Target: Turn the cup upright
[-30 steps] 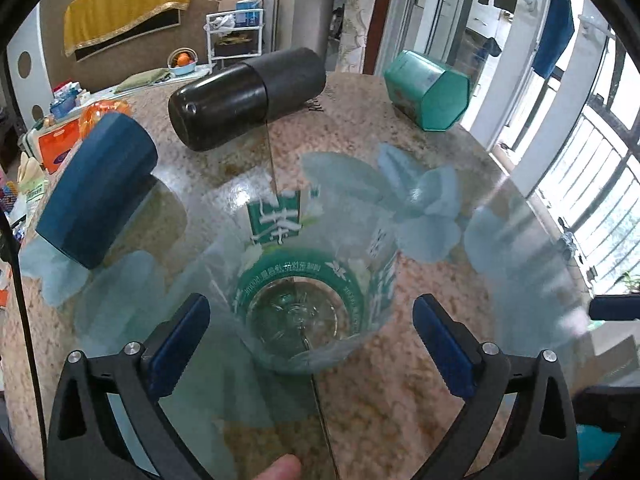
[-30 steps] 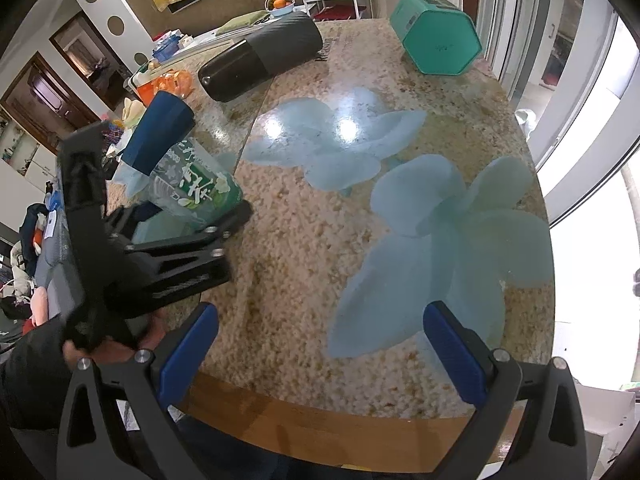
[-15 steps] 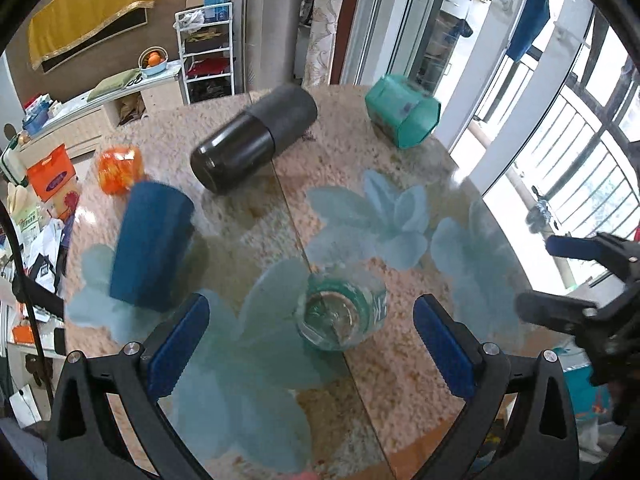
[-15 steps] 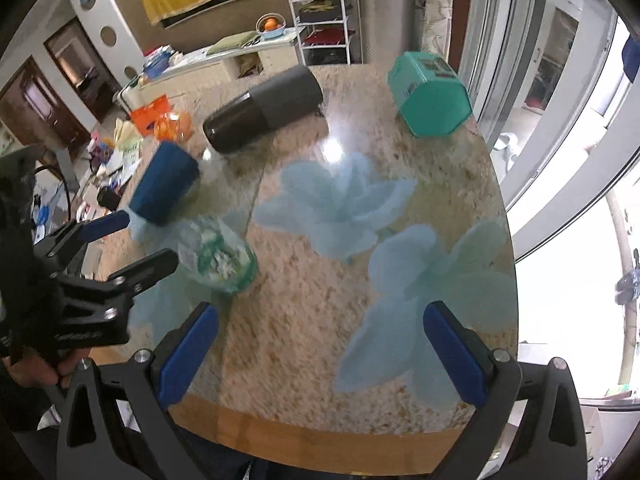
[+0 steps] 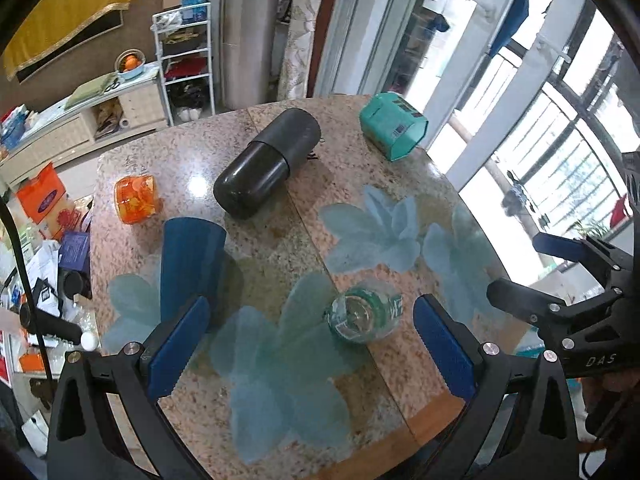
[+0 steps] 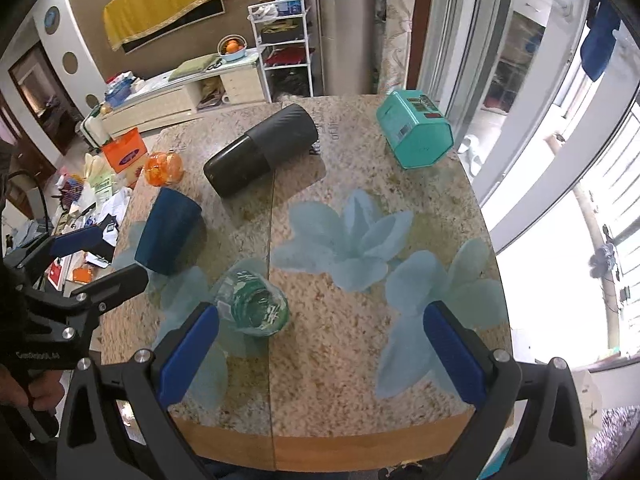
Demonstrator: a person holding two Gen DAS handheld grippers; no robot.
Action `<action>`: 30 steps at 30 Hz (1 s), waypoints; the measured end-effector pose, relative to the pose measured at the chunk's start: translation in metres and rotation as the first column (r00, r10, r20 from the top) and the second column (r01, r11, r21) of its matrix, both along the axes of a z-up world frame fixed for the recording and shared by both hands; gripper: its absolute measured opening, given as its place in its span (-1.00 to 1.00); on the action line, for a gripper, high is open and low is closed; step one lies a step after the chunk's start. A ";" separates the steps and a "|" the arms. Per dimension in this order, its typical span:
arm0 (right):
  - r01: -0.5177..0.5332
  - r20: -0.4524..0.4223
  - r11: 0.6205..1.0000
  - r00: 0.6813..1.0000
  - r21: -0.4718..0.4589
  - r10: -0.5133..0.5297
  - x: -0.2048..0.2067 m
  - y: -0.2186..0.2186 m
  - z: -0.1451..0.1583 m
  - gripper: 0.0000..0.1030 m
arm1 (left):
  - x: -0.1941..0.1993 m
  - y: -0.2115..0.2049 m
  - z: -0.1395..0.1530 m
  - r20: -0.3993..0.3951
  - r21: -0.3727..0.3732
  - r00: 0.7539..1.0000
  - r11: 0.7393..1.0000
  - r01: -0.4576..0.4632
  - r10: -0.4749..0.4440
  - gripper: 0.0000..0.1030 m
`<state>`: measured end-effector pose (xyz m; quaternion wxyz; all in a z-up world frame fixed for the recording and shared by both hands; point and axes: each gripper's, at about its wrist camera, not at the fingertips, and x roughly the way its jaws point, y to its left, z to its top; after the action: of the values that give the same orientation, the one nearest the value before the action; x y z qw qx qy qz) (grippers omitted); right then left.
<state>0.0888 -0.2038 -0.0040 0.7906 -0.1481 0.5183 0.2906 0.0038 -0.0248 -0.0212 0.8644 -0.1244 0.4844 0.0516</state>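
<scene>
A clear plastic cup with green print (image 5: 362, 312) stands upright, mouth up, near the front middle of the stone table; it also shows in the right wrist view (image 6: 254, 306). My left gripper (image 5: 312, 350) is open and empty, raised above and in front of the cup. My right gripper (image 6: 320, 354) is open and empty, high over the table's front edge. Each gripper shows in the other's view: the right one at the right edge (image 5: 560, 276), the left one at the left edge (image 6: 80, 260).
A dark blue cup (image 5: 190, 256) lies on its side to the left, also in the right wrist view (image 6: 168, 238). A black cylinder (image 5: 266, 170), a teal box (image 5: 394, 128) and an orange cup (image 5: 134, 200) lie farther back. The table (image 6: 360, 404) has a wooden front edge.
My left gripper has let go of the clear cup and pulled up and back from it. The cup stays upright on the table. The right gripper has risen too.
</scene>
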 end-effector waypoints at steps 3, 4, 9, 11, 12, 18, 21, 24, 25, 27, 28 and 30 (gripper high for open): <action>0.015 0.011 1.000 1.000 -0.013 -0.015 -0.007 0.005 0.001 0.99 | -0.004 0.005 -0.005 -0.013 -0.010 1.000 1.000 0.028 -0.028 0.99; 0.020 0.009 1.000 1.000 -0.014 -0.020 -0.009 0.006 0.002 0.99 | -0.005 0.007 -0.006 -0.023 -0.018 0.999 0.999 0.030 -0.031 0.99; 0.023 0.009 0.999 1.000 -0.041 -0.023 -0.020 0.014 0.002 0.99 | -0.014 0.012 -0.005 -0.016 -0.038 0.999 0.999 0.039 -0.040 0.99; 0.024 0.009 0.999 1.000 -0.043 -0.023 -0.024 0.017 0.004 0.99 | -0.016 0.012 -0.002 -0.011 -0.028 0.999 0.999 0.044 -0.044 0.99; 0.025 0.009 0.999 1.000 -0.044 -0.025 -0.024 0.018 0.006 0.99 | -0.017 0.013 0.000 -0.009 -0.027 0.999 0.999 0.047 -0.047 0.99; 0.033 -0.003 0.999 0.999 -0.031 -0.033 -0.021 0.022 0.004 1.00 | -0.018 0.017 0.005 -0.008 -0.008 0.999 0.999 0.031 -0.031 0.99; 0.015 -0.002 1.000 1.000 -0.024 -0.015 -0.020 0.027 0.002 1.00 | -0.018 0.021 0.006 -0.012 0.009 1.000 1.000 0.012 -0.012 0.99; -0.004 -0.013 1.000 1.000 -0.025 0.004 -0.016 0.032 0.000 1.00 | -0.015 0.023 0.005 -0.030 0.015 1.000 1.000 -0.001 0.001 0.99; -0.009 -0.011 1.000 1.000 -0.022 0.009 -0.016 0.032 0.001 1.00 | -0.015 0.023 0.006 -0.029 0.016 1.000 1.000 -0.004 0.004 0.99; -0.020 -0.011 1.000 1.000 -0.017 0.020 -0.014 0.034 0.003 1.00 | -0.013 0.024 0.008 -0.027 0.020 1.000 1.000 -0.005 0.005 0.99; -0.022 -0.007 1.000 1.000 -0.015 0.022 -0.014 0.034 0.004 1.00 | -0.013 0.024 0.009 -0.022 0.020 1.000 1.000 -0.006 0.006 0.99; -0.025 0.001 1.000 1.000 -0.017 0.025 -0.013 0.036 0.005 1.00 | -0.012 0.026 0.010 -0.017 0.023 1.000 1.000 -0.009 0.010 0.99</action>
<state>0.0754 -0.1676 0.0009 0.7861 -0.1613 0.5181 0.2960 -0.0085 0.0010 -0.0111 0.8613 -0.1164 0.4906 0.0622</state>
